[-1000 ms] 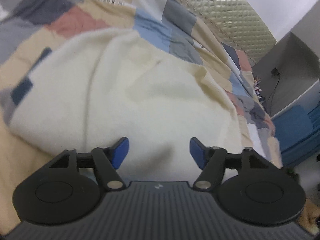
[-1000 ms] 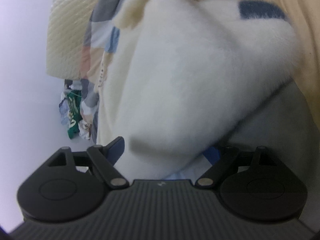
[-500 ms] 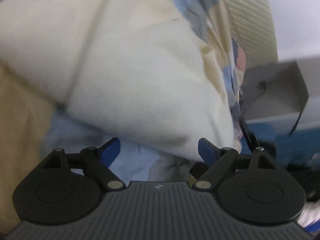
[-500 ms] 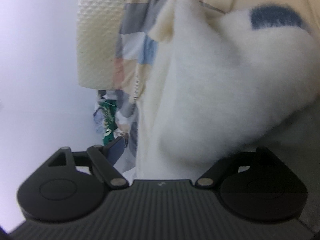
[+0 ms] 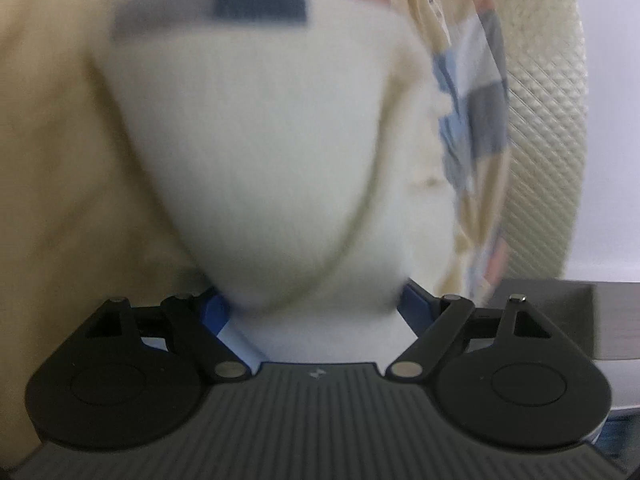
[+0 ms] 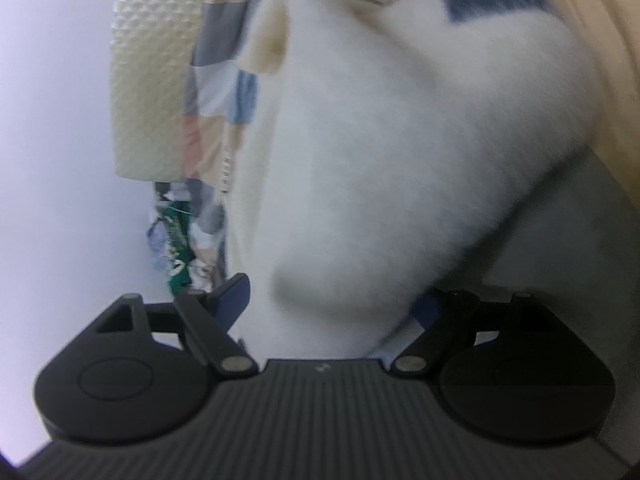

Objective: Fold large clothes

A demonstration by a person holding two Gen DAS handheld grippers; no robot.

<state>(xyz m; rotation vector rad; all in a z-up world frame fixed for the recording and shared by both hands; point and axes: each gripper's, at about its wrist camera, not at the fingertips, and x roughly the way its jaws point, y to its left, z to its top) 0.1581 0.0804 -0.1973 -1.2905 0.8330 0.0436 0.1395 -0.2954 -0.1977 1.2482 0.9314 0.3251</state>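
Bedding: one patchwork quilt [image 5: 476, 92] spread over one bed, with one diamond-textured headboard [image 5: 544, 128] along its edge.

Garment: one cream fleece garment [image 5: 256, 152], bunched, rising straight out from between the fingers of both tools and filling the centre of each wrist view. Long axis running away from each tool toward the quilt, widening with distance. One folded corner [image 6: 268, 40] at the far end, seen from the right wrist. Heavy blur; finer folds indistinct.

Tools: two. Left gripper [image 5: 316, 312] spread wide, fleece bulging between the blue pads; clamping not confirmable. Right gripper [image 6: 332, 308] likewise spread, fleece between the pads, grip state not determinable.
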